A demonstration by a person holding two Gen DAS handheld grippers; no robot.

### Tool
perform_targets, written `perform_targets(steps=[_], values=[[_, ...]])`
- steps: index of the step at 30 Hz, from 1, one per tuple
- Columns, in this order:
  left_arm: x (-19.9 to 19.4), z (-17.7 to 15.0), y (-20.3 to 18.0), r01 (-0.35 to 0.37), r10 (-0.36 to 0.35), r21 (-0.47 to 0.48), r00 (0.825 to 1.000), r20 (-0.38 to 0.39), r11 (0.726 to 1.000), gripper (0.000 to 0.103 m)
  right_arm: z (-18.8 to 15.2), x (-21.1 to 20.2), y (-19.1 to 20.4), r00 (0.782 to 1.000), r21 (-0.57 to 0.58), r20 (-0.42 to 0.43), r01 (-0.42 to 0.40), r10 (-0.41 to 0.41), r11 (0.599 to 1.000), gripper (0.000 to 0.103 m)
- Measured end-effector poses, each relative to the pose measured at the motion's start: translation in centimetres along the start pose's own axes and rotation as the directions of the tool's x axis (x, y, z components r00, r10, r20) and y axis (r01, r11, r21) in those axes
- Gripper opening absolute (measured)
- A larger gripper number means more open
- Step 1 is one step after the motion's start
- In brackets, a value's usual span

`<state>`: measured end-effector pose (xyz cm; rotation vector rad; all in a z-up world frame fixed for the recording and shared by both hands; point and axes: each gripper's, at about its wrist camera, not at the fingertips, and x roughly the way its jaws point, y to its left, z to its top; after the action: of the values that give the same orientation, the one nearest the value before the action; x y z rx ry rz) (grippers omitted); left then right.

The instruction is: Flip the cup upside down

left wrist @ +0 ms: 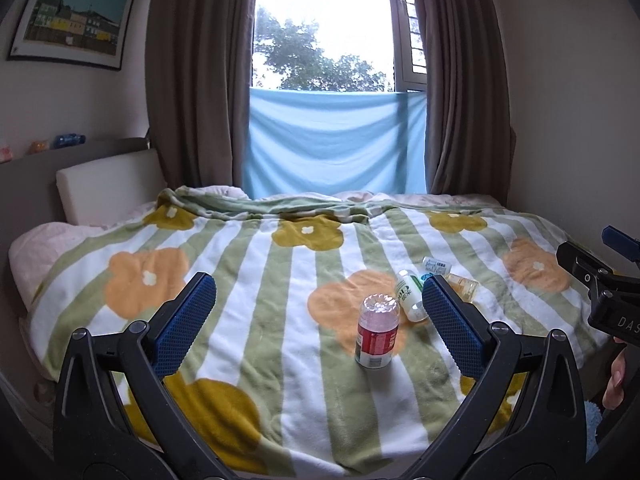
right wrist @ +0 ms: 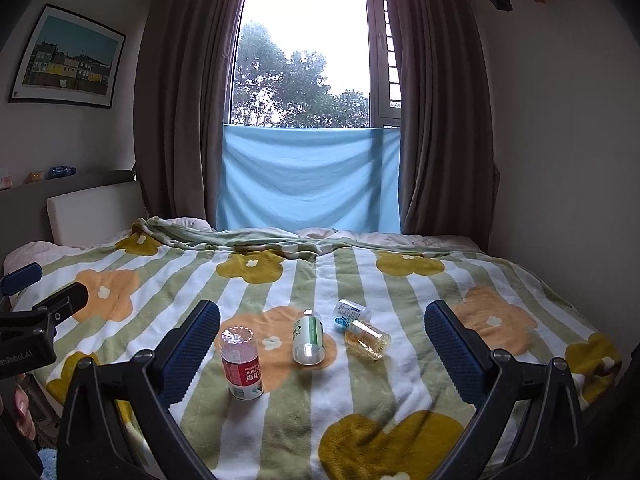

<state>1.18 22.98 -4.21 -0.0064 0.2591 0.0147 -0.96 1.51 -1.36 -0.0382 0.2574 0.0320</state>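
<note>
Both claws are seen spread wide and empty: the left gripper (left wrist: 318, 320) and the right gripper (right wrist: 322, 344) are held low over the near edge of the bed, neither touching anything. The red-labelled cup (left wrist: 377, 332) is found standing on the blanket (left wrist: 280, 320) with its closed, ridged end up and the label print inverted, so the flip is judged done, or nearly so, with only withdrawal left. At about two o'clock from it, three other containers are laid on their sides: a green-labelled bottle (right wrist: 308, 338), a blue-labelled bottle (right wrist: 349, 314) and a clear amber jar (right wrist: 370, 339), the last two touching. The surface is a soft, flower-printed fleece, judged poor footing. Beyond, at twelve o'clock, a curtained window (right wrist: 304, 60) is half covered by blue cloth (right wrist: 308, 180); a framed picture (right wrist: 68, 56) is hung at ten o'clock.
</note>
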Motion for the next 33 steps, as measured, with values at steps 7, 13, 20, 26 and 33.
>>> perform_targets(steps=[7, 13, 20, 26, 33], values=[[0.4, 0.3, -0.8, 0.006, -0.006, 0.007, 1.0, 0.011, 1.0, 0.103, 0.2, 0.4, -0.7, 1.0, 0.01, -0.009, 0.007, -0.007, 1.0, 0.102], [0.7, 0.2, -1.0, 0.02, -0.02, -0.005, 1.0, 0.006, 1.0, 0.103, 0.2, 0.8, -0.9, 1.0, 0.012, -0.021, 0.002, -0.002, 1.0, 0.102], [1.1, 0.2, -1.1, 0.034, -0.034, -0.014, 0.999, -0.001, 0.999, 0.103, 0.0, 1.0, -1.0, 1.0, 0.013, -0.03, 0.01, -0.009, 1.0, 0.102], [1.1, 0.3, -1.2, 0.026, -0.026, -0.011, 1.0, -0.001, 1.0, 0.103, 0.0, 0.9, -1.0, 1.0, 0.013, -0.029, 0.012, -0.012, 1.0, 0.102], [1.1, 0.3, -1.5, 0.032, -0.032, -0.011, 0.999, 0.0, 0.999, 0.103, 0.0, 1.0, -0.9, 0.999, 0.015, -0.03, 0.011, -0.01, 1.0, 0.102]])
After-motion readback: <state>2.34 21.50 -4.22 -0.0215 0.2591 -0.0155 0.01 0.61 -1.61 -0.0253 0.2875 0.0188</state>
